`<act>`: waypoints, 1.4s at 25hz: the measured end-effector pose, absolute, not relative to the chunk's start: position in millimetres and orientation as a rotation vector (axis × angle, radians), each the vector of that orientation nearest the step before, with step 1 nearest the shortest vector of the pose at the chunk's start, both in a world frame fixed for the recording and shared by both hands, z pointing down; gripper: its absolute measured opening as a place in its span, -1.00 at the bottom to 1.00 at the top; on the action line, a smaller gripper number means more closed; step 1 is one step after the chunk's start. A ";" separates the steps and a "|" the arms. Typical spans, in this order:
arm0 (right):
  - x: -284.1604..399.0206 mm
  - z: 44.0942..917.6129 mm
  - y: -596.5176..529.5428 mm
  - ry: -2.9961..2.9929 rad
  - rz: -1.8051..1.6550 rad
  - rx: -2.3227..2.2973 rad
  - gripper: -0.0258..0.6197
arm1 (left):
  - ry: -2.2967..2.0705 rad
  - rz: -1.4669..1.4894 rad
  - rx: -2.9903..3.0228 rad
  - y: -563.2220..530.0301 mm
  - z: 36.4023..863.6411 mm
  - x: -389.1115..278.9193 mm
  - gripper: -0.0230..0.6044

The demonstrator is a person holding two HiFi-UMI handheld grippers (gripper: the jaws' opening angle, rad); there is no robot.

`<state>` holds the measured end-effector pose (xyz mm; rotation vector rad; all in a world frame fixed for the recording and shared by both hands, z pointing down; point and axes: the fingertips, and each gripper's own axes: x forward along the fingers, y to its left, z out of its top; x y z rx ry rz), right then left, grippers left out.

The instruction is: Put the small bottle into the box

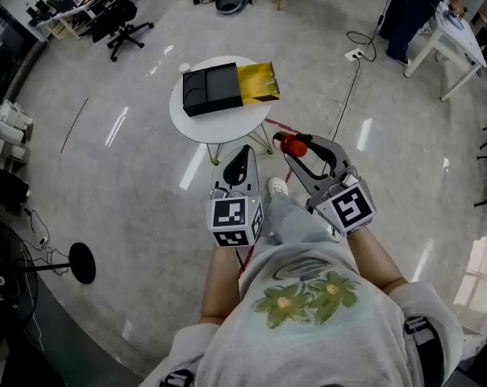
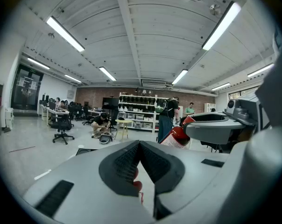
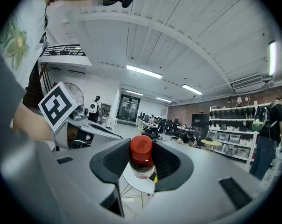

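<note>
Desk (image 1: 197, 127) and black box (image 1: 211, 89) sit upper middle, so the right gripper (image 1: 300, 150) pinches the small bottle (image 3: 142, 158) in the air to carry it there, while the left gripper (image 1: 243, 156) is pressed together, empty.

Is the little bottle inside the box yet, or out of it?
Out. The right gripper clamps the small bottle well short of the black box on the round table.

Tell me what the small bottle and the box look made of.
Small bottle: dark brownish glass or plastic, glossy, with a matte red plastic-looking cap. Box: matte black, likely card or plastic; its gold part shines like foil.
</note>
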<state>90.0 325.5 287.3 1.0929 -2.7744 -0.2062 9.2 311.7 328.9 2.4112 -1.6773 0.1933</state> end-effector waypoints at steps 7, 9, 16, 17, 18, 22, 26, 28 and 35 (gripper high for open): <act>91.3 297.0 292.8 -2.768 -0.177 1.109 -0.45 | -1.674 0.229 2.418 283.7 337.4 8.2 -0.93; 87.5 297.0 280.1 -2.772 -0.176 1.106 -0.45 | -1.678 0.238 2.415 271.3 338.1 3.7 -0.93; 77.4 294.3 226.9 -2.775 -0.148 1.096 -0.45 | -1.678 0.254 2.414 221.8 332.7 -7.3 -0.93; 76.0 293.8 218.2 -2.776 -0.150 1.095 -0.45 | -1.682 0.249 2.414 214.2 331.6 -9.6 -0.93; 74.6 293.6 209.7 -2.777 -0.151 1.096 -0.45 | -1.687 0.245 2.412 206.8 331.0 -12.2 -0.93; 70.3 294.1 176.9 -2.774 -0.136 1.093 -0.45 | -1.701 0.247 2.394 178.3 332.6 -20.7 -0.92; 71.0 295.6 144.3 -2.782 -0.136 1.086 -0.45 | -1.703 0.261 2.387 150.5 336.9 -20.7 -0.93; 71.9 296.2 128.7 -2.785 -0.139 1.081 -0.45 | -1.705 0.268 2.386 136.4 338.5 -19.7 -0.93; 68.3 292.3 76.1 -2.808 -0.150 1.073 -0.45 | -1.706 0.292 2.388 85.4 341.0 -20.5 -0.93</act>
